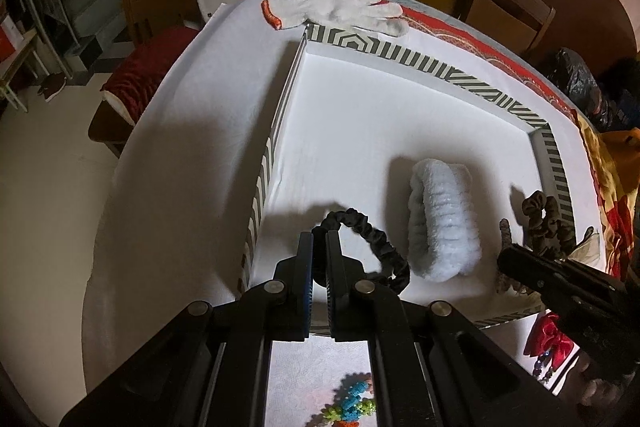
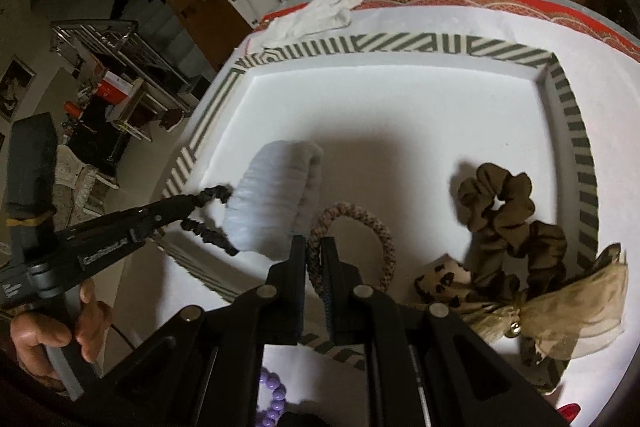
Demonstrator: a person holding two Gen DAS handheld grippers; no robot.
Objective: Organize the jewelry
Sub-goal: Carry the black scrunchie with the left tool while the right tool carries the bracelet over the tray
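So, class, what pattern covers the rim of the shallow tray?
Dark green and cream stripes on the tray rim; clearest from the right wrist view.

White work glove point(image 1: 344, 7) on red patterned cloth point(image 1: 460, 33), wooden chairs point(image 1: 508, 11) behind

Dim room, bright white tray point(image 1: 400, 115) casting hard shadows leftward; strong fisheye bending, dark vignetted corners, slight blur.

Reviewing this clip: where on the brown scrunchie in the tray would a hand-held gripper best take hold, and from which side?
Probably the upper loop of the brown scrunchie, coming from above. Its ruffled band lies flat around an open center, so one finger can drop into the hole and one outside, pinching the band. Its lower end runs against the leopard bow and sheer ribbon, so gripping there risks snagging them.
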